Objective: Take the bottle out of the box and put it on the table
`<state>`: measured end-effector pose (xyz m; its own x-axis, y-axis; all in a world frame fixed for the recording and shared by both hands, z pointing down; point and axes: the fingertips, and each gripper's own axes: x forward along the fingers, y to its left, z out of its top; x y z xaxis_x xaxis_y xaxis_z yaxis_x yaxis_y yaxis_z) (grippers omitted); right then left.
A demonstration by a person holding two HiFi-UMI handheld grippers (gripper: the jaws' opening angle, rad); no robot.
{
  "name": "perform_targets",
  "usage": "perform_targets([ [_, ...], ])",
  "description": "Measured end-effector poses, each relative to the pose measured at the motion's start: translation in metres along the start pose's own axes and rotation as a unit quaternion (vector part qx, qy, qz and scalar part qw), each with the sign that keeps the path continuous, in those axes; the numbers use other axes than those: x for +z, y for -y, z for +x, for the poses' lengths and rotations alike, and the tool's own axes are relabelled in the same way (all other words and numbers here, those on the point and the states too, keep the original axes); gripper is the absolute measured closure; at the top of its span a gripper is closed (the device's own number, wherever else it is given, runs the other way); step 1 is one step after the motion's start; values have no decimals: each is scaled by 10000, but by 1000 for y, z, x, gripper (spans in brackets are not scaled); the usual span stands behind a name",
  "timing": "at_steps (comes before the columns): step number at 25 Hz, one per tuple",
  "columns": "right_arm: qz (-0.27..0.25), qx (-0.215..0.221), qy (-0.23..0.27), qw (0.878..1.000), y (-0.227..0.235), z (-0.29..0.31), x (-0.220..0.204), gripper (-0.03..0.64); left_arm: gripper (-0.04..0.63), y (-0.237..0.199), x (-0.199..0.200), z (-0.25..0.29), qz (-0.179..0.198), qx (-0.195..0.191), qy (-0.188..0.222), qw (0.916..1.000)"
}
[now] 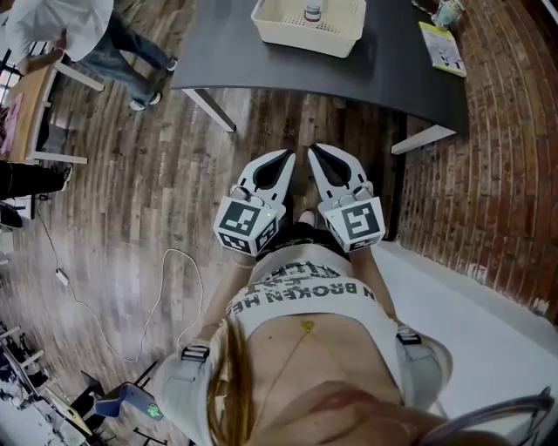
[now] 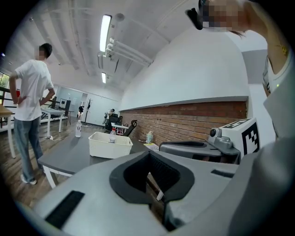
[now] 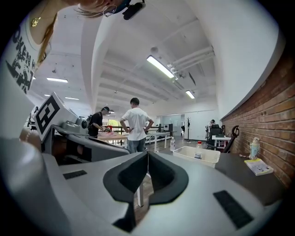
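1. Two grippers are held level and side by side in front of the person's waist. The left gripper and the right gripper both have their jaws closed tip to tip, with nothing between them.
2. The bottle stands inside the white box, close to its far wall. The box sits on the dark table, well apart from both grippers, with open wooden floor between.
3. No step of the task has begun, and my judgement is that the approach comes first.
4. Risks from here:
   - Going in with the jaws closed would push the bottle over instead of gripping it, so one gripper has to open before it drops into the box.
   - The bottle is small and far off in every view. It may be leaning on the box wall, but I cannot tell, and a misjudged angle could make the pads slip off it.
   - The box looks light, so lifting with a jaw caught on its rim could drag it.
   - A cable lies on the floor to the person's left and could trip them.
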<state>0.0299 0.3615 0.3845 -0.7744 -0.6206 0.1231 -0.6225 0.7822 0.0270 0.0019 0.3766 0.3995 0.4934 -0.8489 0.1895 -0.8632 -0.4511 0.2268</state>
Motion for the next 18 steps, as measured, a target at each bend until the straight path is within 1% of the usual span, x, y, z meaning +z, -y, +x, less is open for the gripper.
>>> perform_targets([
  [9,-67,-72,-72,9999,23,63,8,607,595,-59,26,40,44,-273,-56,9996],
  [18,-111,-138,-126,9998,42,114,10,607,595,-100,38,68,12,-458,-40,9989],
])
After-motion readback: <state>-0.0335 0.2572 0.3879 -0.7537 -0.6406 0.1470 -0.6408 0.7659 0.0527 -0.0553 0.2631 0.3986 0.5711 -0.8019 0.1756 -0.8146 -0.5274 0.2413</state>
